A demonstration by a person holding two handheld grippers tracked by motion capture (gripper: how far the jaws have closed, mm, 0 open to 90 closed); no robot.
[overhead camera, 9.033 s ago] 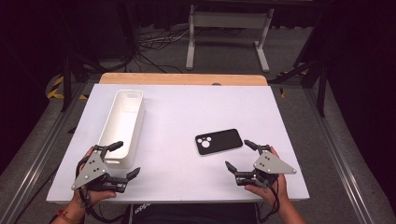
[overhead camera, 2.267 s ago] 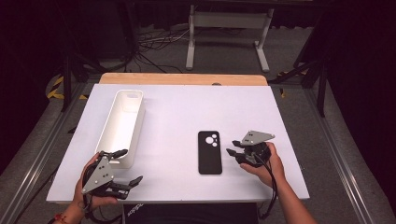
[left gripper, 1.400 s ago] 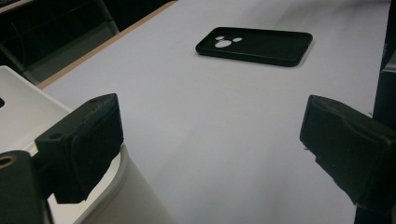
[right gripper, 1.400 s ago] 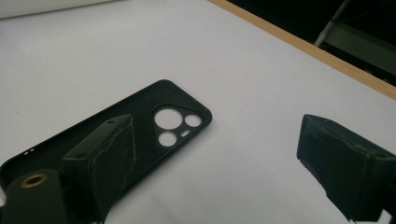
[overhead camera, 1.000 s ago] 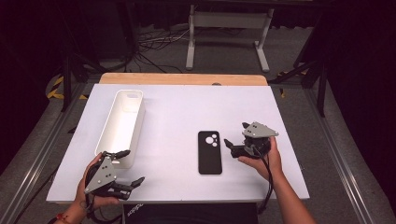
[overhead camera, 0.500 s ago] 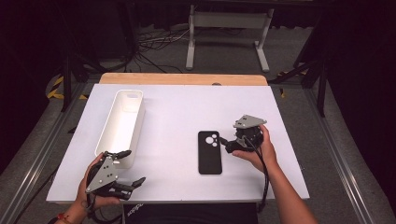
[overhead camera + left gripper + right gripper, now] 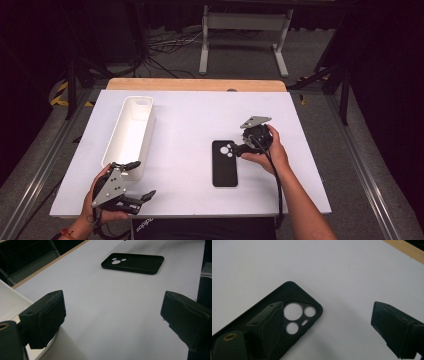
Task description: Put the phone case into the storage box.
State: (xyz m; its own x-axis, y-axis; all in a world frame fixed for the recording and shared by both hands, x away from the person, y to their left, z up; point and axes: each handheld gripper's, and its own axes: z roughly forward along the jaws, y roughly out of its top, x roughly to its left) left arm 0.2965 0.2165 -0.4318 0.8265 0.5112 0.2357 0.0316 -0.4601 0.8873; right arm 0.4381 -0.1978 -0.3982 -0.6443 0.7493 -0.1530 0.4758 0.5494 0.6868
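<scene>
From the high view, the black phone case [image 7: 225,163] lies flat on the white table [image 7: 190,120], right of centre, camera holes toward the far end, and the right gripper [image 7: 243,145] sits just at its upper right edge, the right hand [image 7: 267,150] wrapped around it, jaws spread apart with nothing between them. Over on the left, the white tray [image 7: 131,134] runs lengthwise along the table, well apart from the case, and the left gripper [image 7: 136,180] hovers at the near end of that tray, jaws wide and empty, in the left hand [image 7: 97,200]. Beyond the table's wooden far edge, a metal stand [image 7: 242,30] and cables on the floor. Now the left gripper view: two black pads spread wide, the tray wall [image 7: 10,302] right by the left pad, open table ahead and the phone case [image 7: 133,262] lying far across it, nothing in between. And the right gripper view: jaws wide open, one jaw over the case's [image 7: 274,322] hollow inside beside the three camera holes, the other out over bare table.
</scene>
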